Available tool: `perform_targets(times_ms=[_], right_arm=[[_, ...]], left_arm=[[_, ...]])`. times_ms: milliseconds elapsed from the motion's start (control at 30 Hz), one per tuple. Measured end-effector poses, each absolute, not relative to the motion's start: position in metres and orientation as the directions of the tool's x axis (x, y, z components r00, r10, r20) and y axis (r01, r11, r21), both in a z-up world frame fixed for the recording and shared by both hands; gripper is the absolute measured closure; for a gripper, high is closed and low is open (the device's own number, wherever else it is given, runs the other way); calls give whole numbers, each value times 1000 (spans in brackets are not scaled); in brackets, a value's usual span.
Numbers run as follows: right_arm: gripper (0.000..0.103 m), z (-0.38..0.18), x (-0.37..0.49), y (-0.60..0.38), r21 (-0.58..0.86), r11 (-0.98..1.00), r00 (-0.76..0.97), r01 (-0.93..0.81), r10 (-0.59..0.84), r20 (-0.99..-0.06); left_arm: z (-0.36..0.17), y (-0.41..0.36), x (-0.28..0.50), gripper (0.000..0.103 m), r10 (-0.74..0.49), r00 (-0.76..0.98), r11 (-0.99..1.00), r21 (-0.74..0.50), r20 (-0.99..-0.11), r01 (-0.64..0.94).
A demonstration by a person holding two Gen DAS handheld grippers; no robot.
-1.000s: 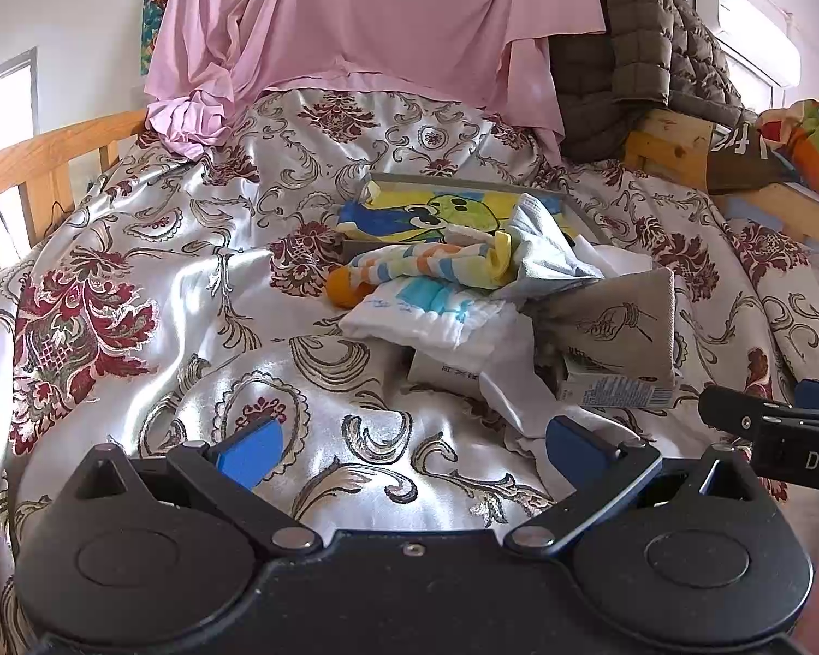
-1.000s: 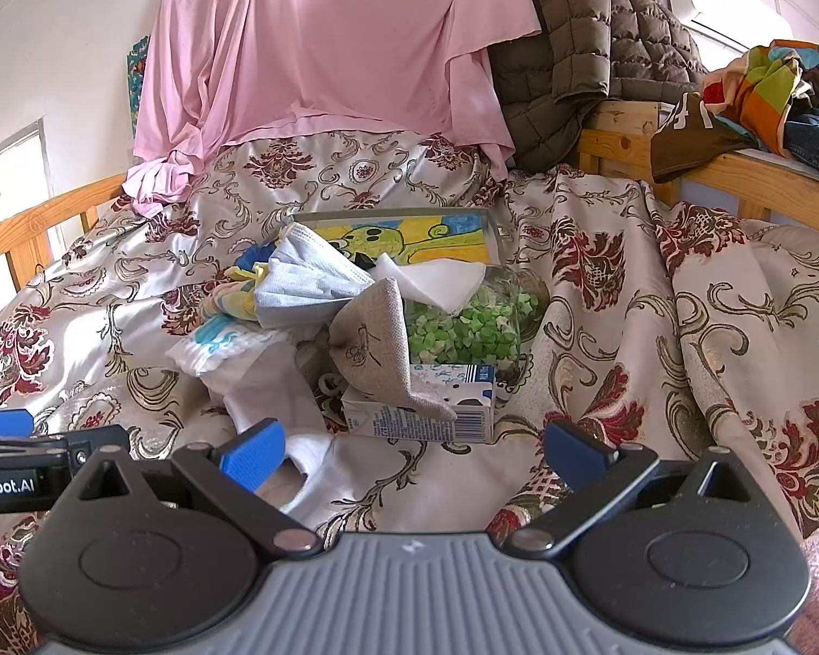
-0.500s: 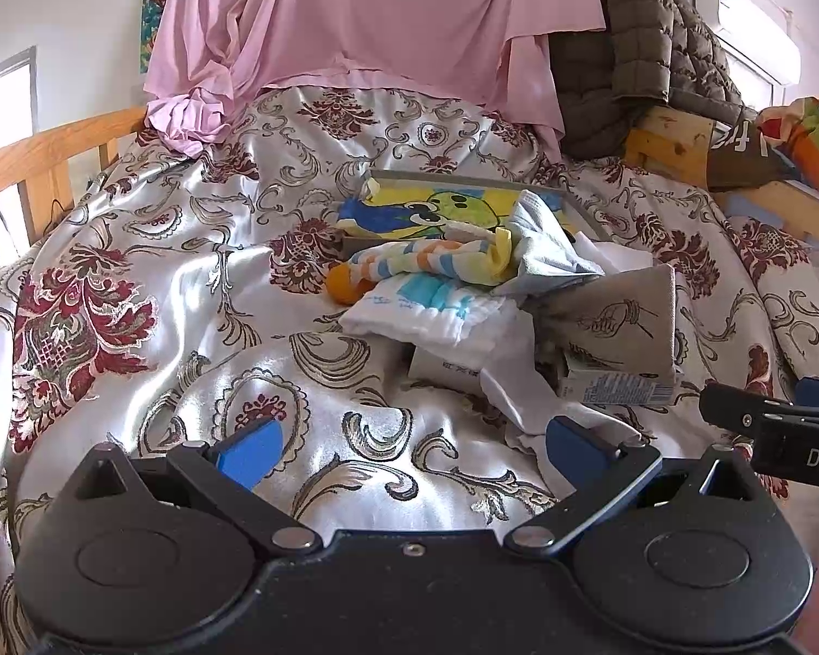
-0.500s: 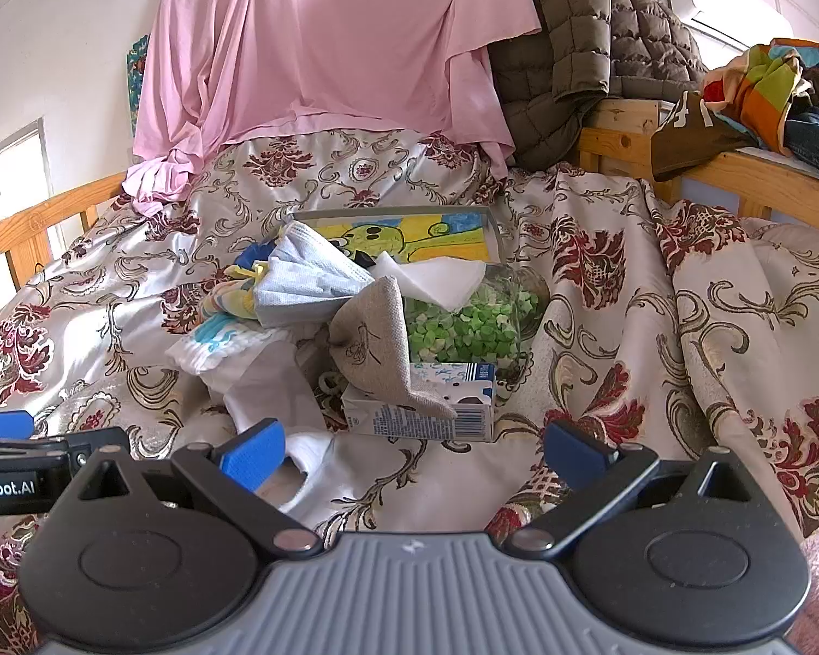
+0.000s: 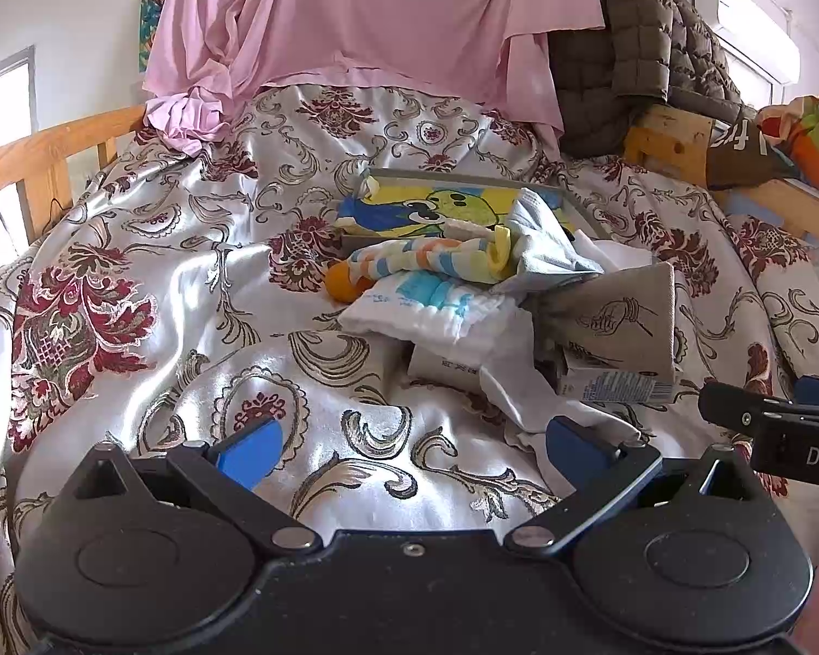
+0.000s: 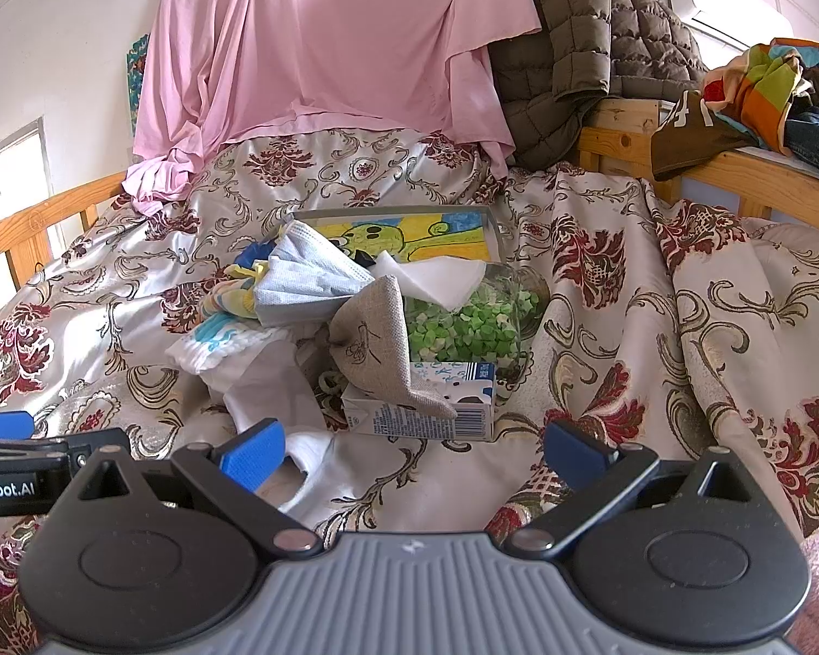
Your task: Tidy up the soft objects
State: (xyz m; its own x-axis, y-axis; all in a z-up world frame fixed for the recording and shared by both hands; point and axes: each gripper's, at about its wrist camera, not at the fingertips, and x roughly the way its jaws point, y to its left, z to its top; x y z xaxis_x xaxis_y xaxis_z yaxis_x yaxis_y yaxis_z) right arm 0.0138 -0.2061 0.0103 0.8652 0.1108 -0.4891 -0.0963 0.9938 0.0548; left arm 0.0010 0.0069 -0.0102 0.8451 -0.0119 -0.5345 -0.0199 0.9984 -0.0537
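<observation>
A heap of soft things lies mid-bed: a striped sock [image 5: 431,262], a white diaper [image 5: 431,311], a pale blue face mask [image 6: 306,278], a beige linen pouch [image 6: 379,338] and white tissue [image 6: 270,398]. Behind them rests a flat tray with a yellow cartoon picture [image 5: 442,207]. My left gripper [image 5: 409,445] hovers open, near the front of the heap, nothing between its blue pads. My right gripper [image 6: 412,447] is open too, just short of the milk carton [image 6: 437,409], and its side shows in the left wrist view [image 5: 770,420].
A glass jar of green pieces [image 6: 469,322] lies on its side beside the pouch. The floral satin bedspread [image 5: 136,284] covers the bed. Wooden rails [image 5: 43,164] run left and right; a pink sheet [image 6: 327,43] and brown quilted jacket [image 6: 584,38] hang behind.
Both views have shifted only slightly; the heap sits a touch higher in the left wrist view. Nothing was grasped or released.
</observation>
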Motion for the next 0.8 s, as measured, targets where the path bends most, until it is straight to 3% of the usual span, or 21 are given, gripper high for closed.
perform_targets(times_ms=[800], right_arm=[[0, 11, 14, -206, 55, 994, 864, -97, 111, -491]], left_arm=[[-9, 7, 2, 1, -11, 844, 998, -54, -537, -21]])
